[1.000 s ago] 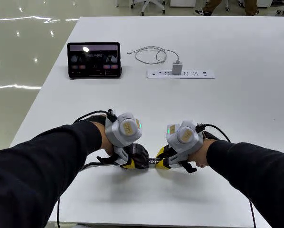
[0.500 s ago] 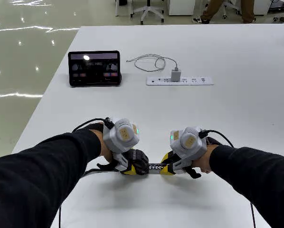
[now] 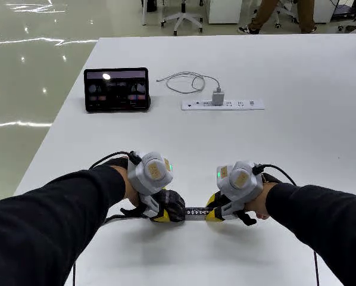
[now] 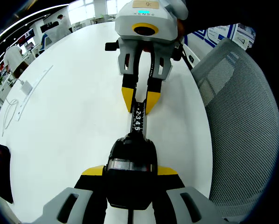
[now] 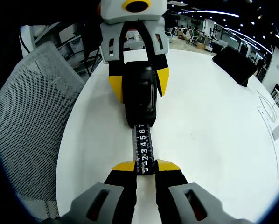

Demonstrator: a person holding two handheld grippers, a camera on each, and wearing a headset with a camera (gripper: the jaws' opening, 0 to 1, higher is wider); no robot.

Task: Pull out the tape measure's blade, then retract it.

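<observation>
At the near part of the worktop (image 3: 237, 143), with the tape measure (image 3: 172, 204) clamped by its black body in the left tongs (image 4: 130, 173) and the tip of its blade (image 5: 143, 140) pinched in the right tongs (image 5: 146, 166). Drawn out a little farther than a second ago, digits up to seven bared, so judged mid-pull with retracting yet to come. Running straight across from left to right, mouth facing right, roughly parallel to the far power strip (image 3: 222, 105).
</observation>
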